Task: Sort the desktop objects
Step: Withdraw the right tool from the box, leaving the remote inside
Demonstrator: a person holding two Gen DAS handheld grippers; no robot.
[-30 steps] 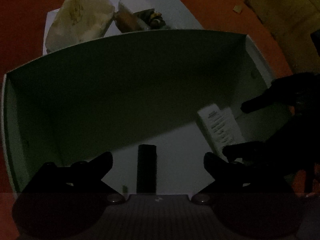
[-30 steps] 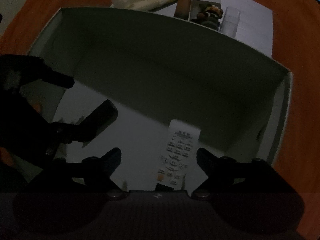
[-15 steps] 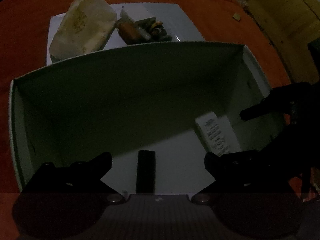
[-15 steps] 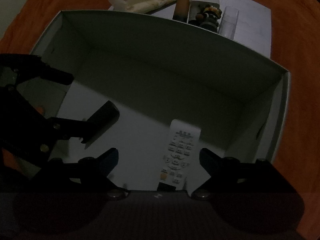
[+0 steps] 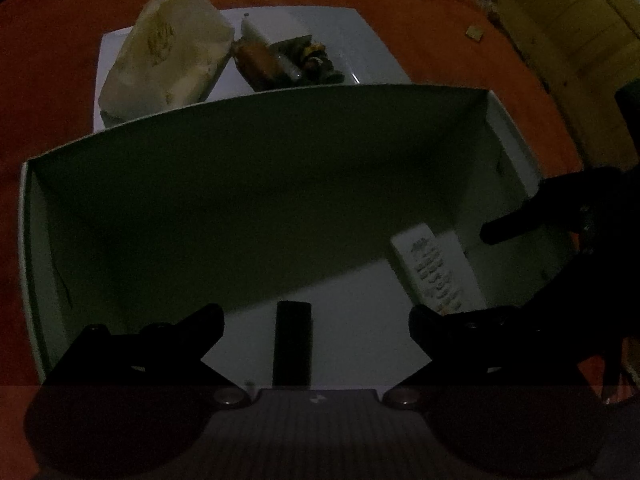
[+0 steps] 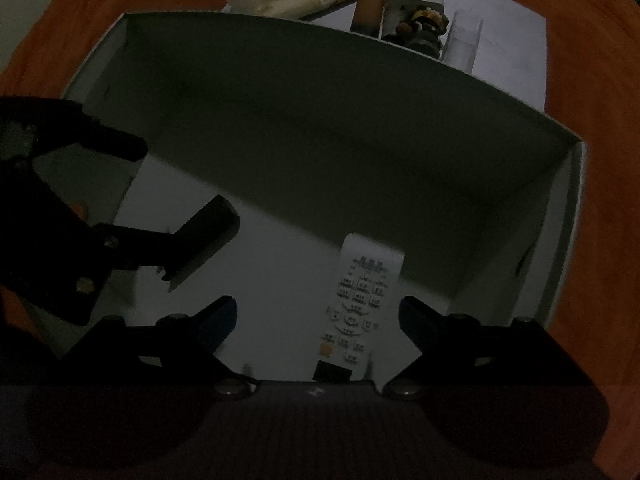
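While both grippers hang over the white box (image 5: 256,184), its floor carries two things: a white remote (image 6: 362,300) lying flat, buttons up, near the box's right wall, and a black bar-shaped object (image 5: 293,344) lying towards the box's left side, well apart from the remote. The left gripper (image 5: 316,320) is spread wide with nothing between its fingers, the black object lying on the box floor in the gap below them. The right gripper (image 6: 318,312) is likewise wide open and empty, the remote lying on the box floor between its fingers. Beyond the box's far wall, on a white sheet (image 5: 360,48), sit a crumpled pale bag (image 5: 168,68), a brownish cylinder (image 5: 256,60) and a clear tumbler (image 6: 462,46). An orange cloth (image 5: 60,60) surrounds the box.
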